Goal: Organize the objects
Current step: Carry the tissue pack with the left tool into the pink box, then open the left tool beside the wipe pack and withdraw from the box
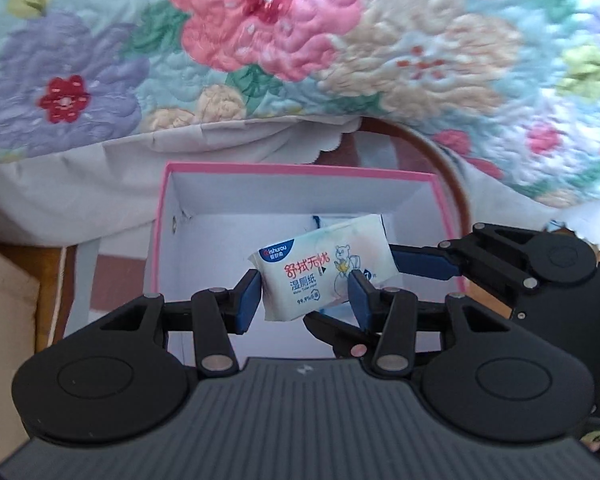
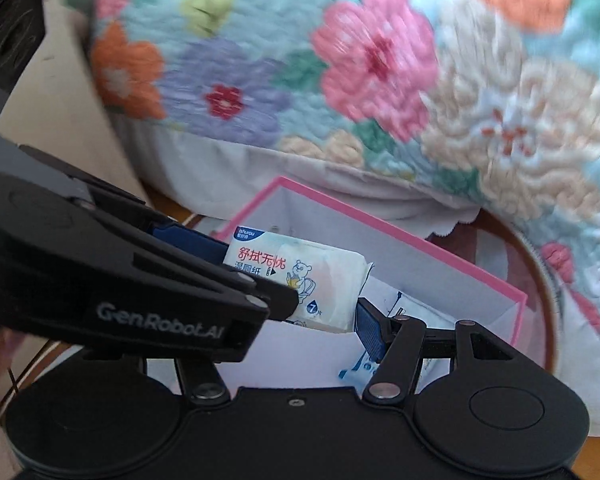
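While we hold the wet-wipe pack (image 1: 320,272) pinched in the left claw (image 1: 304,300) above the pink box (image 1: 296,170), our empty, half-open right claw (image 2: 364,320) crowds its end, so a nudge could knock it loose outside.

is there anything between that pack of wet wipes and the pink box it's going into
Nothing visible blocks it. The wet wipes pack, clamped in the left tool, hangs over the open pink box. Another packet lies on the box floor, leaving room beside it.
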Motion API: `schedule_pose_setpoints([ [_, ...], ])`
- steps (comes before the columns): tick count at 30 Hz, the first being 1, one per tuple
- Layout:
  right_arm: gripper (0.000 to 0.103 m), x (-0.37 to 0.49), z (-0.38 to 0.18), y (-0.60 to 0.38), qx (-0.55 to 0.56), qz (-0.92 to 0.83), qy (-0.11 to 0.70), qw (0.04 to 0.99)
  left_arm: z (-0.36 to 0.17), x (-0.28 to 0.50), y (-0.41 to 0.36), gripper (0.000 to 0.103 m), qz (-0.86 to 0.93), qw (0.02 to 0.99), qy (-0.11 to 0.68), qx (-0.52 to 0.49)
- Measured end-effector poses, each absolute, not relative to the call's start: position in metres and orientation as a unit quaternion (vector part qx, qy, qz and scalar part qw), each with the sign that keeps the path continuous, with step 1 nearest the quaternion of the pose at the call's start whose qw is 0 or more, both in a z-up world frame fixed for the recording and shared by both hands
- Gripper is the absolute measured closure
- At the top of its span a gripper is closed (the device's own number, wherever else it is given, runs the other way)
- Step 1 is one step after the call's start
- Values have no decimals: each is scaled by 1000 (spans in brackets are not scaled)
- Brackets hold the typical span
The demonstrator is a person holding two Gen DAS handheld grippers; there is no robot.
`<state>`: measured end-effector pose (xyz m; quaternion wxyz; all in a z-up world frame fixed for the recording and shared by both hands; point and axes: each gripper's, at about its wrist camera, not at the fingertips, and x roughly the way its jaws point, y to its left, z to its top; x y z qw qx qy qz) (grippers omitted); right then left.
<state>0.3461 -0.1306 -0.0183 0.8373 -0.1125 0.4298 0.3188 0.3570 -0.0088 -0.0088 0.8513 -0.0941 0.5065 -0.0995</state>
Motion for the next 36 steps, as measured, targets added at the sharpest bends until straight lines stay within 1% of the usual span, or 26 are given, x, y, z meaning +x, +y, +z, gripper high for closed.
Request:
schedule_pose_setpoints([
  [7, 37, 400, -69, -136, -57, 290, 470, 832, -61, 414, -10, 58, -107, 833, 530, -112],
  [16, 38, 431, -111, -128, -53, 271, 513, 813, -109, 442, -4, 58, -99, 813, 556, -141],
  [18, 37, 433, -116, -123, -63, 269, 520, 808, -116, 445, -3, 58, -98, 810, 559, -145],
  [20, 34, 436, -121, -120, -74, 265, 524, 806, -124, 448, -3, 57, -96, 808, 560, -155],
  [21, 30, 437, -123, -119, -77, 263, 525, 806, -126, 448, -3, 57, -91, 808, 559, -161],
  [22, 30, 437, -125, -118, -80, 260, 526, 806, -129, 448, -4, 56, -86, 809, 558, -161],
  [23, 30, 438, -126, -116, -83, 259, 527, 805, -130, 448, -5, 55, -82, 811, 557, -159],
  [27, 31, 432, -122, -116, -88, 259, 516, 812, -122, 441, -11, 47, -80, 820, 547, -145],
  [30, 34, 419, -114, -120, -94, 258, 506, 817, -110, 431, -14, 47, -77, 827, 543, -124],
  [36, 34, 384, -84, -138, -68, 285, 484, 824, -80, 402, -16, 47, -82, 822, 558, -81],
])
